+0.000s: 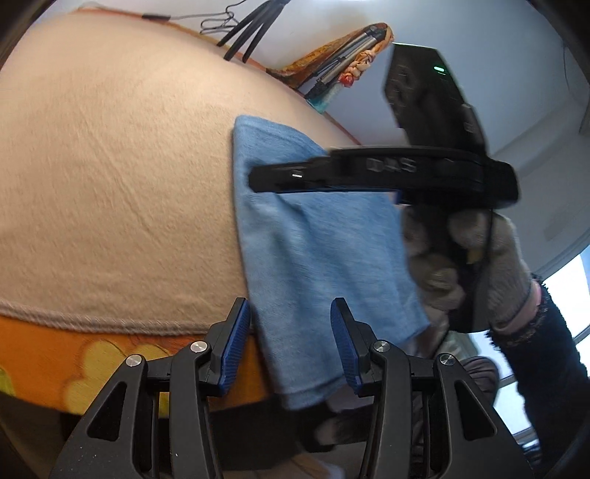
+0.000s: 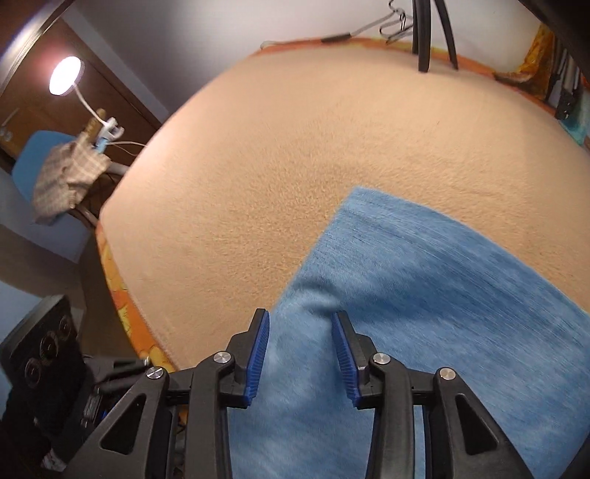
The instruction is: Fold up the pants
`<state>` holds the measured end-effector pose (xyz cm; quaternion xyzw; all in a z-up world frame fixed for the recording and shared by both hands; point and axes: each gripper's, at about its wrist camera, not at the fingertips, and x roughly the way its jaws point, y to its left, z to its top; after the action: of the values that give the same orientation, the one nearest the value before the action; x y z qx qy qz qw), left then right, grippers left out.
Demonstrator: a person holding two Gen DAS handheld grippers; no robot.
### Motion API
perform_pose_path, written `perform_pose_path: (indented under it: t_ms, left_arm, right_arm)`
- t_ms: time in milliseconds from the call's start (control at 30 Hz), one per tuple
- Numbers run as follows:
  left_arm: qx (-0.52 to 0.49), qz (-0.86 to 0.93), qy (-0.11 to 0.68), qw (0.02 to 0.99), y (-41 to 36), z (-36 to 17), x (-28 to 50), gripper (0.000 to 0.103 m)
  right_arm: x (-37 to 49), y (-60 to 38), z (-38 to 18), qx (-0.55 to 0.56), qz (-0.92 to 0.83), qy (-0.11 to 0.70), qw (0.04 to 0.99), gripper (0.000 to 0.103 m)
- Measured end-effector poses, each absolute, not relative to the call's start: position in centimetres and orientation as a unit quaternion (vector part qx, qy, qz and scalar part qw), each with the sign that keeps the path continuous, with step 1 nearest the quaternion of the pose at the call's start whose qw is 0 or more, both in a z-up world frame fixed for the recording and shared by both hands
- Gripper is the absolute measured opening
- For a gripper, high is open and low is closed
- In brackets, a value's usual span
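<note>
A bed covered with a beige blanket (image 2: 295,154) fills both views, an orange patterned sheet (image 1: 110,368) showing along its near edge; a lit lamp (image 2: 65,75) and a tripod's legs (image 1: 250,33) stand at the margins. The blue pants (image 1: 317,239) are laid in a narrow folded strip near the bed's front edge, one end hanging slightly over it.

The left claw (image 1: 291,346) is held with jaws parted over that overhanging end; no pad is seen pressing the fabric. The right claw (image 2: 300,357), carried by a gloved hand (image 1: 475,265), is poised over the middle of the strip with jaws likewise parted and cloth visible between them, not yet pinched.

The step in hand is judged to be the seizing of the strip for a further fold. Both layers should be taken together at the edge, and the two grips closed before lifting, so that the fold line is kept straight and the lower layer is not dragged.
</note>
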<state>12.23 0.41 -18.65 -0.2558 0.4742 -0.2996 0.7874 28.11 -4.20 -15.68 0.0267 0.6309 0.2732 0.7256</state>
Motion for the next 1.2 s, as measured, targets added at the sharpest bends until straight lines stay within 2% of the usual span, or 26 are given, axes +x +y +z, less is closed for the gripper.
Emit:
perform_pose_path:
  t_ms: [233, 367, 833, 933, 1000, 1100, 1200]
  left_arm:
    - [-0.242, -0.332, 0.44, 0.798, -1.3, -16.4, 11.4, 0.041]
    - [-0.226, -0.345, 0.424, 0.806, -2.4, -15.3, 11.2, 0.041]
    - [-0.213, -0.356, 0.416, 0.81, -4.1, -15.0, 11.4, 0.041]
    - [-0.208, -0.358, 0.421, 0.807, -4.5, -14.9, 11.3, 0.041]
    - [-0.196, -0.357, 0.422, 0.81, -4.8, -14.8, 11.2, 0.041]
    - [-0.187, -0.362, 0.421, 0.81, -4.6, -14.2, 10.7, 0.041]
    - [-0.195, -0.374, 0.418, 0.805, -3.3, -13.4, 10.0, 0.041]
  right_arm:
    - [29.5, -2.2, -15.0, -0.003, 0.235, 0.655, 0.718, 0.039]
    - [29.9, -0.7, -14.2, -0.048, 0.209, 0.667, 0.713, 0.051]
    - [28.3, 3.8, -16.0, -0.149, 0.18, 0.713, 0.661, 0.05]
    - [27.3, 4.4, -16.4, -0.181, 0.18, 0.706, 0.66, 0.04]
    - [26.8, 4.1, -16.2, -0.183, 0.184, 0.697, 0.668, 0.029]
    - [26.1, 2.4, -15.6, -0.151, 0.195, 0.684, 0.687, 0.014]
    - [25.6, -0.1, -14.4, -0.09, 0.208, 0.66, 0.717, 0.008]
